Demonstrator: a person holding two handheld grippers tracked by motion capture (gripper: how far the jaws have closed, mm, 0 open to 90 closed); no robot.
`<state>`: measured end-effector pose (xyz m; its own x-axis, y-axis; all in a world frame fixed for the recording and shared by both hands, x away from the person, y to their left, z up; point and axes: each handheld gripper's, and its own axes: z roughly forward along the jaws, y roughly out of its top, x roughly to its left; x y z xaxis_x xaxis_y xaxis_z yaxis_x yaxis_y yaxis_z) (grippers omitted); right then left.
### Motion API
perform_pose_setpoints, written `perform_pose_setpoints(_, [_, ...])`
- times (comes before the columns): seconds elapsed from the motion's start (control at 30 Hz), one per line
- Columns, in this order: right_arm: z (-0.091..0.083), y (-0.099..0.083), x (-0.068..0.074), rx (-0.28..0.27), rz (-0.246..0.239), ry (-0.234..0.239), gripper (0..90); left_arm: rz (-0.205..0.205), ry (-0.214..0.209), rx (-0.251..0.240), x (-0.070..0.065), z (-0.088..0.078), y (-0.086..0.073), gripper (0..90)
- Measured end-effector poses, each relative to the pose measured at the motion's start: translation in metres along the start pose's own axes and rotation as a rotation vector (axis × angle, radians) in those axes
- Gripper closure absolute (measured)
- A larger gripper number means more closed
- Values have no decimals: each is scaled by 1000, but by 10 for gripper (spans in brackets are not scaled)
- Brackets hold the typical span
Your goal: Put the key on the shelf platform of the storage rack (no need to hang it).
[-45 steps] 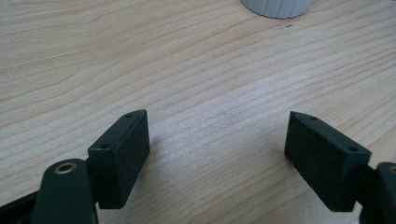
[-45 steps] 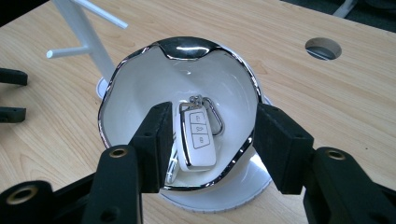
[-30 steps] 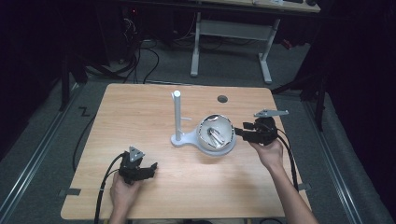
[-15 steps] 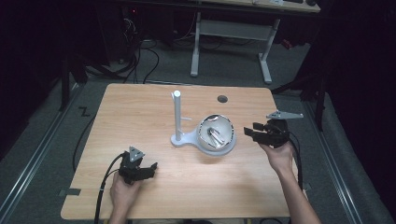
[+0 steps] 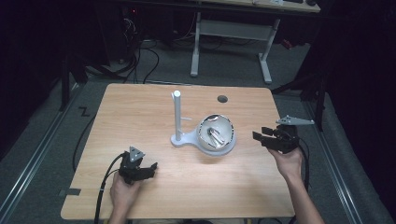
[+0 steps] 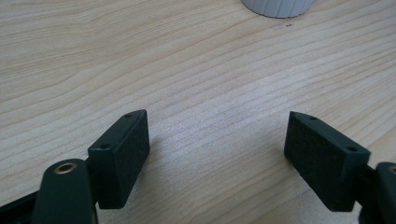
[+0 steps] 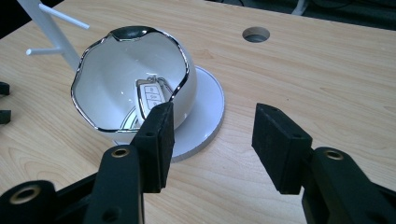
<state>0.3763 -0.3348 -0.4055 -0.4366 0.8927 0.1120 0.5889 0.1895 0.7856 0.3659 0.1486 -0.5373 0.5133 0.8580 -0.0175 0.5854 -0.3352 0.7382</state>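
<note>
Light wood tabletop: glossy white chrome-rimmed bowl [image 7: 133,79] near right edge, likely slippery, fragile; grip rim. Right gripper [image 7: 212,135] released, empty; left gripper [image 6: 217,149] too.

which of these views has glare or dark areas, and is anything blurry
High view: the table is lit, the room around it nearly black. Right gripper view: bright glints on the bowl rim, key fob inside sharp. Left gripper view: even light, wood grain crisp, soft shadows under the jaws.

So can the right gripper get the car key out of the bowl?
Probably yes. The right gripper sits beside the bowl with empty jaws, the bowl's mouth is uncovered, and the car key lies in plain sight.
</note>
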Motion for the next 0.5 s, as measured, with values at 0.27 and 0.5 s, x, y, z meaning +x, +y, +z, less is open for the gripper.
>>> perform_pose_setpoints(0.27, [-10,-4,1,-18,-3,-4,493,0,0,0,0,0,0,228])
perform_pose_setpoints(0.5, [-12,-15,0,-16,13,-5,493,0,0,0,0,0,0,227])
